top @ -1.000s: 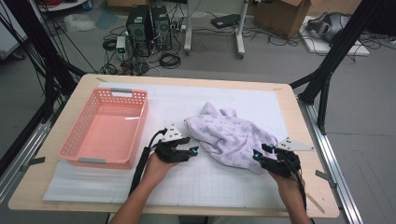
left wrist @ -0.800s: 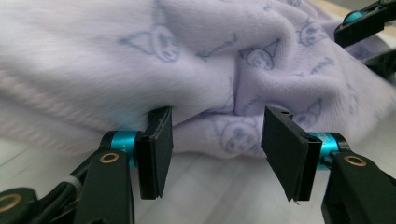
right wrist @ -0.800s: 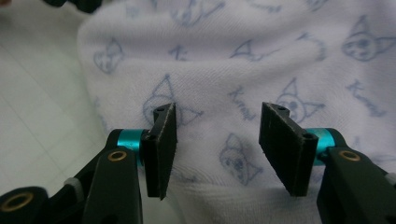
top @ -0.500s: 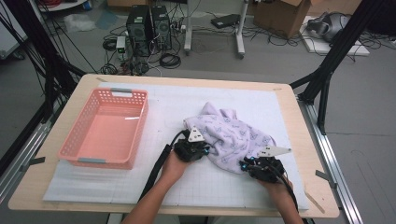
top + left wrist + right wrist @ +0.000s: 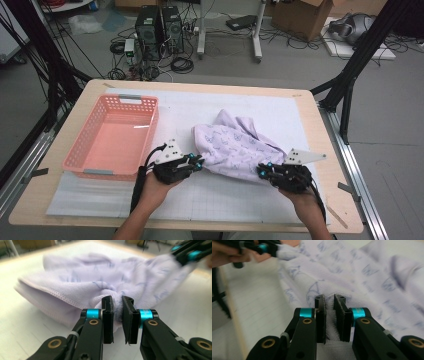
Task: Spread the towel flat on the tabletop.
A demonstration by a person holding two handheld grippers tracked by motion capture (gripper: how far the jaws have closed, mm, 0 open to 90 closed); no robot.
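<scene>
At the near edge of the bench [image 5: 65, 212], the person's two forearms enter from below, each hand carrying a gripper.

The left gripper [image 5: 196, 162] sits at the near-left corner of the lavender towel [image 5: 235, 147]. Its jaws have just been closing. In the left gripper view they are clamped on a bunched fold of the towel [image 5: 75, 287], with cloth pinched between the pads.

The right gripper [image 5: 261, 171] sits at the near-right edge of the towel. Its jaws have also just been closing. In the right gripper view the towel [image 5: 362, 272] is pinched between the pads, with the hem emerging below them. The left gripper [image 5: 265, 247] appears in that view at the top left, blurred, on the far corner of the cloth.

The towel lies crumpled on the white grid mat [image 5: 150, 205], right of centre on the bench, stretched between the two grippers along its near side. Its far part is heaped in loose folds.

Left of the towel, near the left gripper but apart from the cloth, stands a pink slotted basket [image 5: 85, 150].

Beyond the far edge of the bench, computer towers [image 5: 159, 27] and cables lie on the floor.
</scene>
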